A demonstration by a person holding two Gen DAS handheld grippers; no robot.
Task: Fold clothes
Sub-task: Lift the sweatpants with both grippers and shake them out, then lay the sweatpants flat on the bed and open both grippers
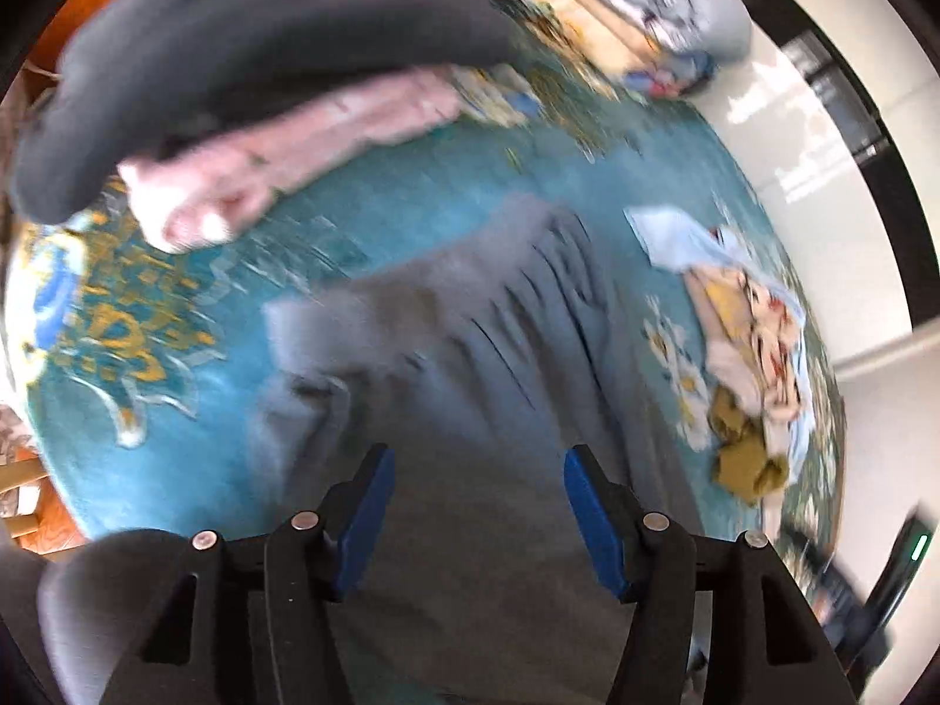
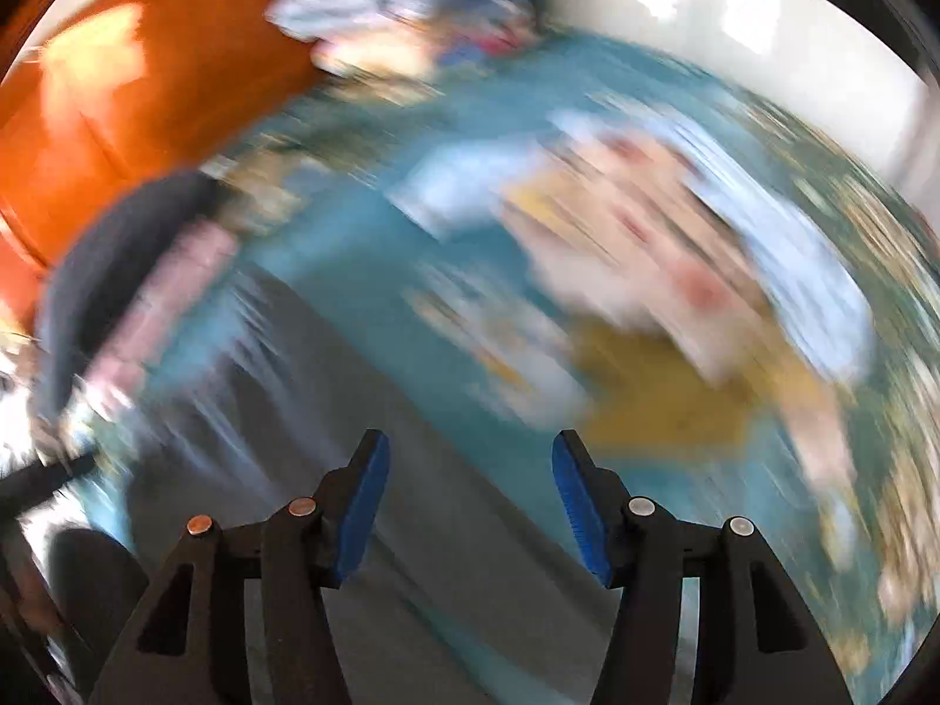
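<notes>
- The grey garment (image 1: 470, 352) lies spread on the teal rug (image 1: 194, 411), directly ahead of and beneath the left gripper (image 1: 476, 505), its creased part beyond the fingers.
- To the left lie a dark garment (image 1: 235, 59) and a pink one (image 1: 282, 158), touching; to the right a mixed pile (image 1: 758, 352), apart from the grey.
- Both views are blurred, the right heavily; the pile's pieces cannot be told apart.
- The left fingers (image 1: 367, 517) stand wide apart, holding nothing.
- In the right view the grey garment (image 2: 352, 440) lies ahead and to the left of the right gripper (image 2: 470, 499).
- Its fingers (image 2: 578, 505) are also spread wide and empty; contact with the cloth cannot be told.
</notes>
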